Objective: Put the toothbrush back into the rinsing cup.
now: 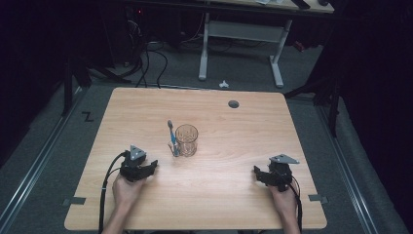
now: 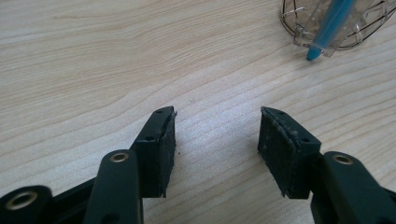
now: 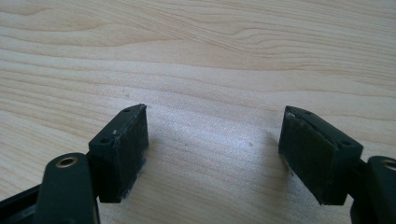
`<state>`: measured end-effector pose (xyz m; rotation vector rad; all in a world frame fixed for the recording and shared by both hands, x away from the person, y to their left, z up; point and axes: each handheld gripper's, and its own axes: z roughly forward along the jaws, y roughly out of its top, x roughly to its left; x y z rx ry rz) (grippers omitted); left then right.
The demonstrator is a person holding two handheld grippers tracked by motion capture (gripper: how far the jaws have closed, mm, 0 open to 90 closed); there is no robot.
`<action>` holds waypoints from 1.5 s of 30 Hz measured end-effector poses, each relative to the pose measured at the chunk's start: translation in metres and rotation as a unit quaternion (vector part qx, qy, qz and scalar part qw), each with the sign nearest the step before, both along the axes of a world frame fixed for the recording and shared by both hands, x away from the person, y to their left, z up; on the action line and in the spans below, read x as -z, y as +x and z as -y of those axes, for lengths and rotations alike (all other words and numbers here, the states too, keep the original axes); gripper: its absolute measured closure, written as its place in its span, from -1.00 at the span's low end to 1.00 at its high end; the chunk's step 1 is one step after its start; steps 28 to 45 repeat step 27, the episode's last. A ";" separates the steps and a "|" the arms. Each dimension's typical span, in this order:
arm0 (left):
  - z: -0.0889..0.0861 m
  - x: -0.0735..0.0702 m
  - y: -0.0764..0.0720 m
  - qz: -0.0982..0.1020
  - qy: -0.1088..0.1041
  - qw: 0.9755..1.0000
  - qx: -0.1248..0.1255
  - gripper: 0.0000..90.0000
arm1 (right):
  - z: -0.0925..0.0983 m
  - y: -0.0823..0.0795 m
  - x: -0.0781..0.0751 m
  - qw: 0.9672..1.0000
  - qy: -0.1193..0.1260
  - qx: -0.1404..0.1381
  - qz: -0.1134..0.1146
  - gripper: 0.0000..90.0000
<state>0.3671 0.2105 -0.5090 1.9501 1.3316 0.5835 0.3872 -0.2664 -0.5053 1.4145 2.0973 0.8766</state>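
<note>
Clear faceted glass cup (image 1: 186, 140) upright near the middle of the light wooden desk (image 1: 219, 195), somewhat toward the left edge; blue-handled toothbrush (image 1: 172, 138) propped outside against its left wall, grey head up, blue handle tip on the wood, seen close in the left gripper view (image 2: 329, 30). Left gripper (image 1: 152, 167) low near the front edge, just short of the cup: jaws parted moderately wide, nothing between the pads (image 2: 164, 154). Right gripper (image 1: 257, 173) well apart toward the front right corner: jaws wide, bare wood between them (image 3: 212, 154). Step in hand, as judged: reach of the left gripper for the toothbrush. Best done by approaching along the handle's lean, pads either side of the blue shaft above the cup's foot, closing gently; likely risk a nudge against the glass, toppling the brush or shifting the cup.
</note>
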 end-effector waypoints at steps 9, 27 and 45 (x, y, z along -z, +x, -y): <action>0.001 0.002 -0.001 0.006 0.002 1.000 -0.001 -0.06 | 0.000 0.000 0.000 1.000 0.000 0.001 0.000 -0.46; 0.002 0.002 -0.002 0.001 0.004 1.000 0.004 -0.25 | 0.000 0.000 0.000 1.000 0.000 0.003 0.000 -0.46; 0.002 0.002 -0.002 0.001 0.004 1.000 0.004 -0.25 | 0.000 0.000 0.000 1.000 0.000 0.003 0.000 -0.46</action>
